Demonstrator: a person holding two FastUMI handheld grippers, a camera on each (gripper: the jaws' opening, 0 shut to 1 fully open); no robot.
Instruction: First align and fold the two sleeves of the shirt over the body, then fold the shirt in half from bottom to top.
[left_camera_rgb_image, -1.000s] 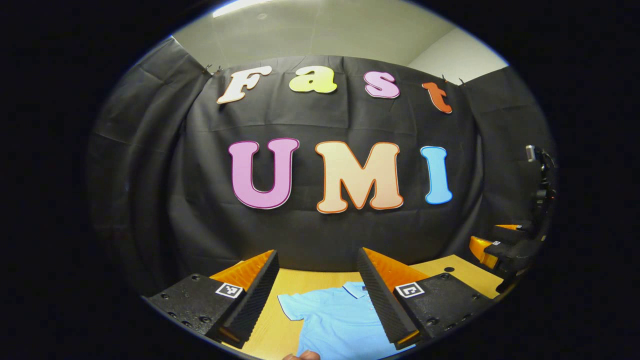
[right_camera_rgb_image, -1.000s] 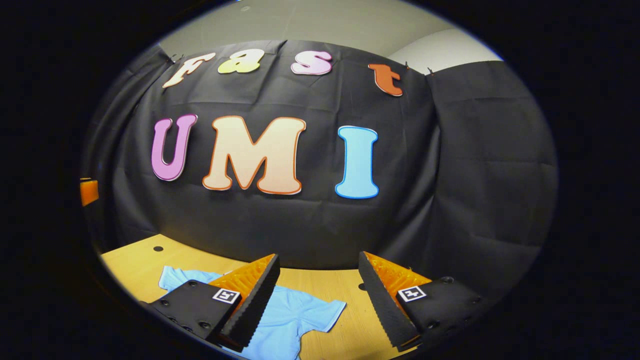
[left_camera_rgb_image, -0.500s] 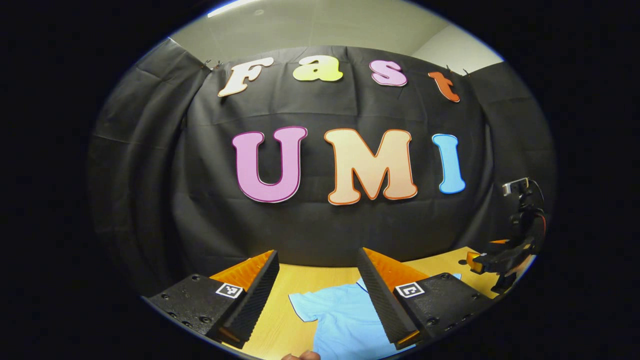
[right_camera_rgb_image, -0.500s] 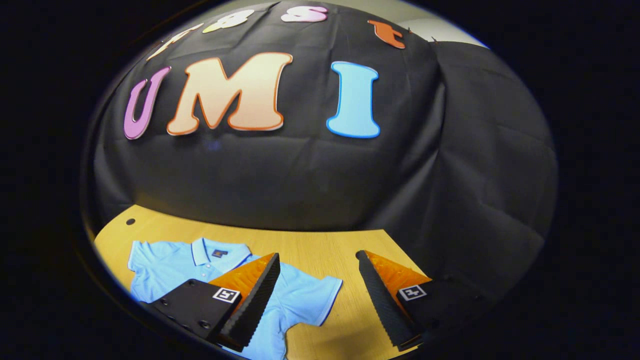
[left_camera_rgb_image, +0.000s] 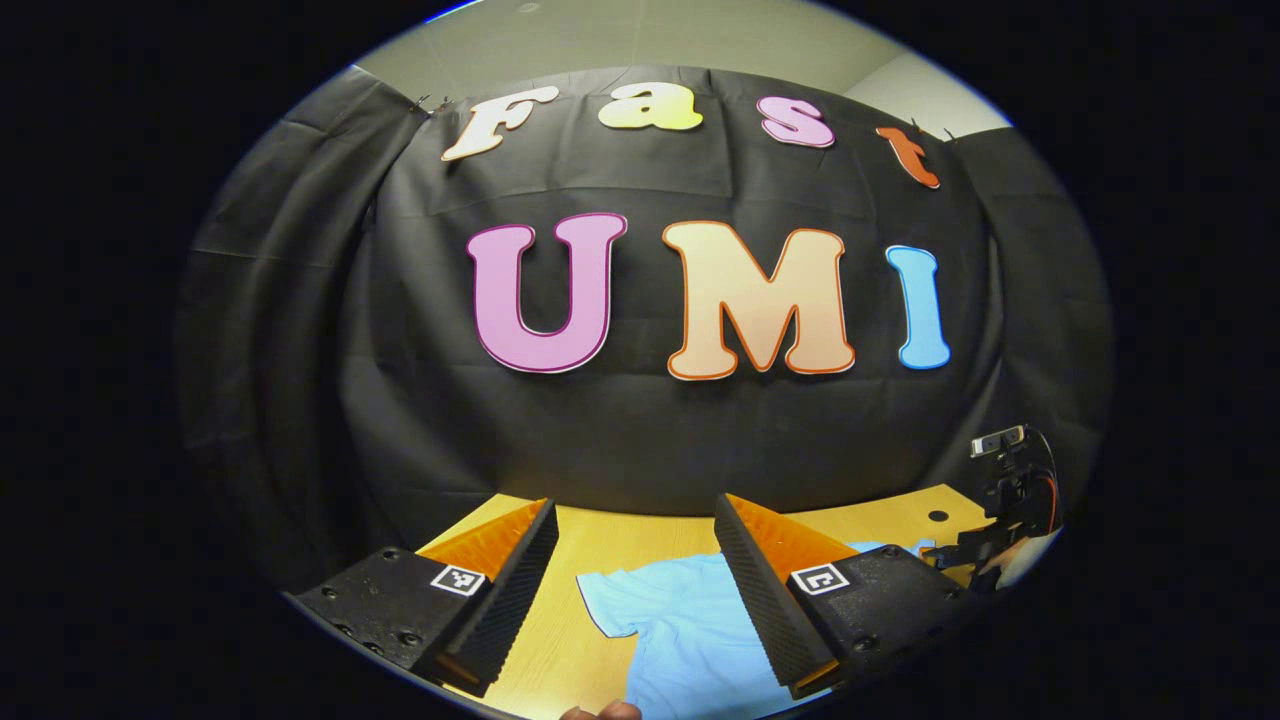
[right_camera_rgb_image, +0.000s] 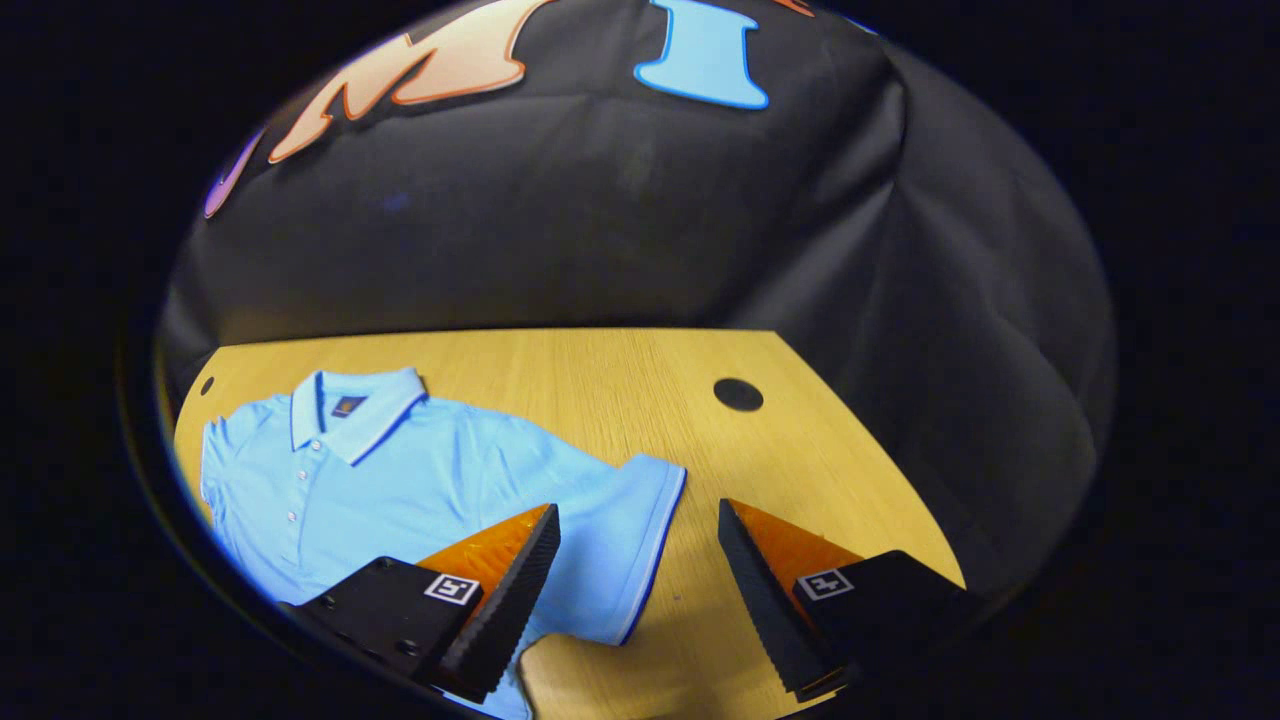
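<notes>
The light blue polo shirt (right_camera_rgb_image: 430, 470) lies flat on the wooden table (right_camera_rgb_image: 620, 380), soft and limp, so I'd pinch its sleeve (right_camera_rgb_image: 630, 540) at the hem, both the right gripper (right_camera_rgb_image: 636, 580) and left gripper (left_camera_rgb_image: 634, 590) gaping wide, empty.

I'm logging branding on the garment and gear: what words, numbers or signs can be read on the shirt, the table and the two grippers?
shirt: a small dark collar tag, too small to read.
left gripper: square black-and-white markers on its fingers, coded patterns, no words.
right gripper: the same kind of square markers, no words.
table: no text.
</notes>
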